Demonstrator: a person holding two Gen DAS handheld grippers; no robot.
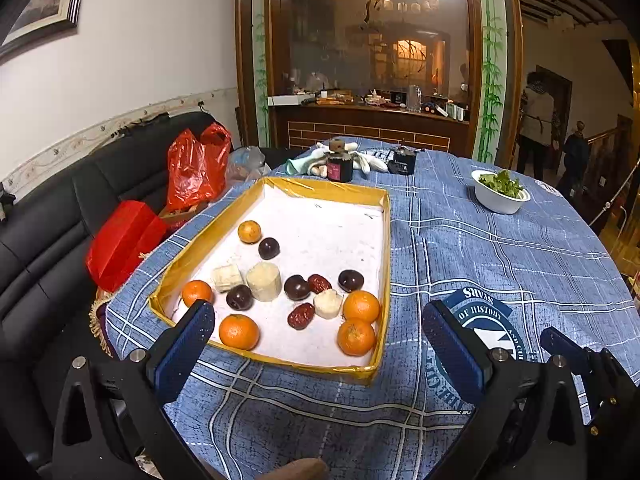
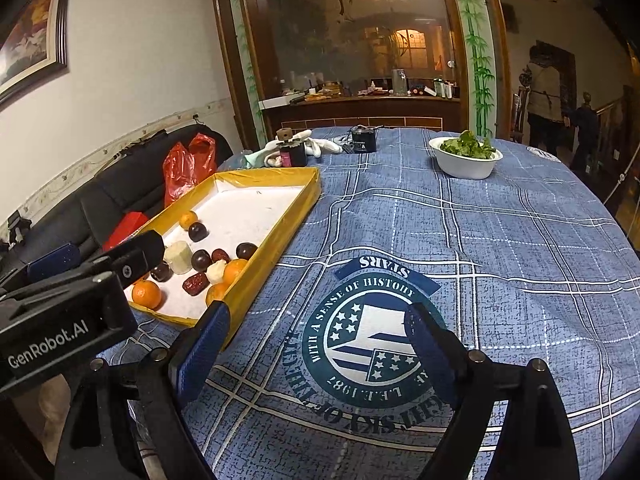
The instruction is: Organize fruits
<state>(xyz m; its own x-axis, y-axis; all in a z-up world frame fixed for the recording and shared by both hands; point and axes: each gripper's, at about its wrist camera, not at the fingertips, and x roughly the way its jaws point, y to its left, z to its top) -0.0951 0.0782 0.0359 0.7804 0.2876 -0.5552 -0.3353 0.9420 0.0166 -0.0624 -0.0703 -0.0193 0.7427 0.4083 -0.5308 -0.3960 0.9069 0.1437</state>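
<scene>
A yellow-rimmed tray with a white floor lies on the blue plaid tablecloth; it also shows in the right wrist view. In it lie several tangerines, dark plums, red dates and pale cut chunks. My left gripper is open and empty, its jaws spread just in front of the tray's near edge. My right gripper is open and empty over the round printed emblem, to the right of the tray. The left gripper's body shows at the left in the right wrist view.
A white bowl of greens stands at the far right of the table. A dark jar, white gloves and a small black device lie beyond the tray. A black sofa with red bags is left of the table.
</scene>
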